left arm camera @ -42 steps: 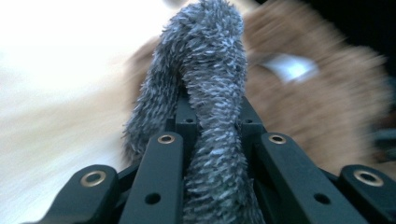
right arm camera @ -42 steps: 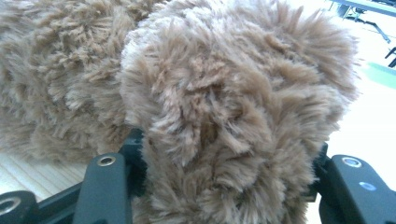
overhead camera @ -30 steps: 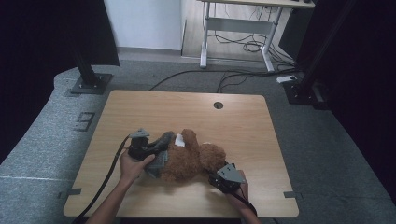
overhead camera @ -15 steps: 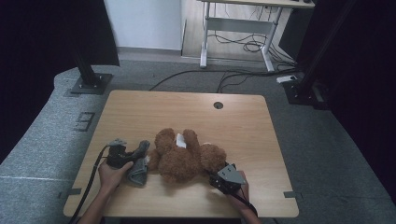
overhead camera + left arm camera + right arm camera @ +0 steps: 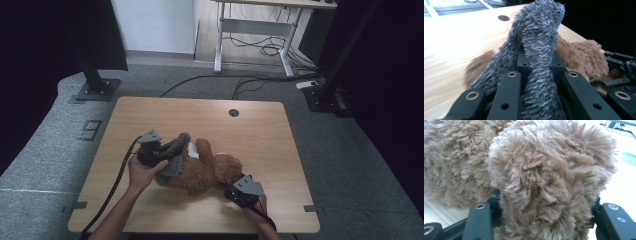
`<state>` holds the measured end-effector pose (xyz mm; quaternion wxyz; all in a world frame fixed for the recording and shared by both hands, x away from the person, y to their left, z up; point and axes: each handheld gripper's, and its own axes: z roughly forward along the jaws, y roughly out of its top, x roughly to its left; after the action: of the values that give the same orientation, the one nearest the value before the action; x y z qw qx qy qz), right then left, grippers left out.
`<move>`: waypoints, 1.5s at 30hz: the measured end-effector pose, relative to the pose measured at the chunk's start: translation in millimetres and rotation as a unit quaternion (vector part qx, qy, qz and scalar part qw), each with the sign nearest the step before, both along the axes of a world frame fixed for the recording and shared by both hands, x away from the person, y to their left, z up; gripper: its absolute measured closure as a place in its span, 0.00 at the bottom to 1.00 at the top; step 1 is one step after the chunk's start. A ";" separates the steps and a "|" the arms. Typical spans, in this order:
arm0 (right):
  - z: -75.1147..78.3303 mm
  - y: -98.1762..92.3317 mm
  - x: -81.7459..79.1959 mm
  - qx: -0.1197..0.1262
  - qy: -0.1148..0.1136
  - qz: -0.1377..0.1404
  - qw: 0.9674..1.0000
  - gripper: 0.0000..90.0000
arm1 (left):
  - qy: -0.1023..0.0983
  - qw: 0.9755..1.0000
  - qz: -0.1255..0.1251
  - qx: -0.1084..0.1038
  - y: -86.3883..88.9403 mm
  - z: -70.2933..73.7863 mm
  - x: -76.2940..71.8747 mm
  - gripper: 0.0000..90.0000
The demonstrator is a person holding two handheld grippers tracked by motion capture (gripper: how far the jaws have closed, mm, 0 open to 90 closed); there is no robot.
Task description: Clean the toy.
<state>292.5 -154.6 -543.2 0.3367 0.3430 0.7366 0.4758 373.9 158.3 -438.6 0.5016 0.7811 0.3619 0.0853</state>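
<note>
1. Wooden table (image 5: 150, 115) with a round cable hole (image 5: 233, 112) near its far edge, standing on grey carpet; dark stands to either side, a white desk frame (image 5: 250, 30) and loose cables on the floor beyond.
2. Brown teddy bear (image 5: 205, 172) lying on the near half of the table, roughly midway between left and right, one pale patch (image 5: 194, 150) showing on its upper side.
3. Grey fuzzy cloth (image 5: 176, 152), like a small garment, draped against the bear's left side and rising above it.
4. Left gripper (image 5: 172, 155) held in the left hand (image 5: 145, 172) at the bear's left, pointing towards the bear, with a black cable (image 5: 112, 190) trailing down to the near table edge.
5. From the left gripper view: both black jaws closed tight on a fold of the grey fuzzy cloth (image 5: 536, 50), which stands up between them; brown bear fur (image 5: 584, 60) just behind, table surface to the left.
6. Right gripper (image 5: 235, 192) held low at the bear's near right side, close to the near table edge, a grey three-cornered plate on top.
7. From the right gripper view: jaws part closed around a thick rounded lump of the bear's brown fur (image 5: 544, 185), pressing it on both sides; which limb or ear cannot be told.
8. Bear's body (image 5: 454, 162) stretching away to the left in that same view, resting on the table.
</note>
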 end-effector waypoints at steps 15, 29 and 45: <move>8.4 -9.7 5.7 0.044 0.045 0.013 0.998 0.17 | 0.004 0.999 -0.007 0.032 -23.9 -39.8 -7.8 0.86; 58.5 -38.8 19.1 0.118 0.086 0.060 0.988 0.07 | -0.025 0.999 -0.009 0.024 -18.0 -48.7 -33.1 0.86; 31.1 -1.4 36.5 0.046 0.113 0.028 0.992 0.44 | -0.016 0.999 -0.025 -0.034 3.0 -24.3 -40.9 0.83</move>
<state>328.9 -156.1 -512.1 0.2216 0.3886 0.7568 0.4766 333.0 161.3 -462.9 0.5360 0.7709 0.3366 0.0725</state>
